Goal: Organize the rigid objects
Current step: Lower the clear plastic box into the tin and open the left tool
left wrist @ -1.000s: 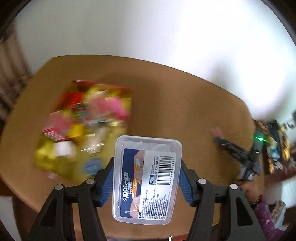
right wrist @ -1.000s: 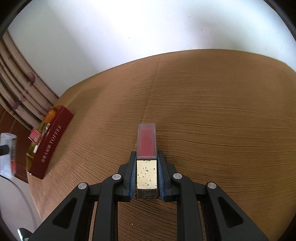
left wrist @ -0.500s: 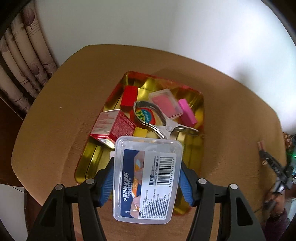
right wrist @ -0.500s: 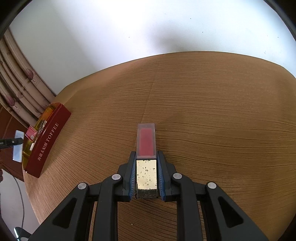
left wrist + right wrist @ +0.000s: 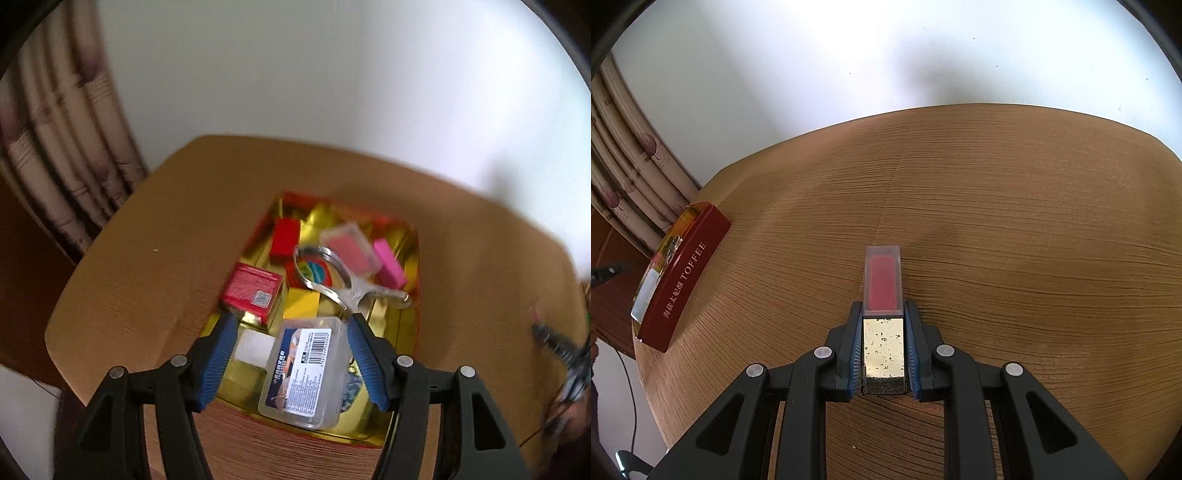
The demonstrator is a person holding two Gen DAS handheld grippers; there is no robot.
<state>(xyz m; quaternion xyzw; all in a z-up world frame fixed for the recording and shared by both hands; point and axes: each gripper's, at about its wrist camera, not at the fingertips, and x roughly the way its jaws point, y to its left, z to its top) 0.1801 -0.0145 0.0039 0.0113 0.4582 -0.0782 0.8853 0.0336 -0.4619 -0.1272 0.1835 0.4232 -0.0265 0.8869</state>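
Left wrist view: left gripper [image 5: 288, 356] spread above gold tin [image 5: 413, 258]; clear floss box [image 5: 308, 373] lay loose in tin's near end, apparently just dropped. Right gripper [image 5: 882, 343] pinched lipstick case [image 5: 882, 291], well right of tin. Next, likely carry it to tin.

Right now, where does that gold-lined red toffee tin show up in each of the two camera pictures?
Left wrist: the toffee tin fills the centre, seen from above, ahead of the open left gripper.
Right wrist: it sits at the far left table edge, side-on, lettered TOFFEE.
Shared landmark: the brown table and curtain.
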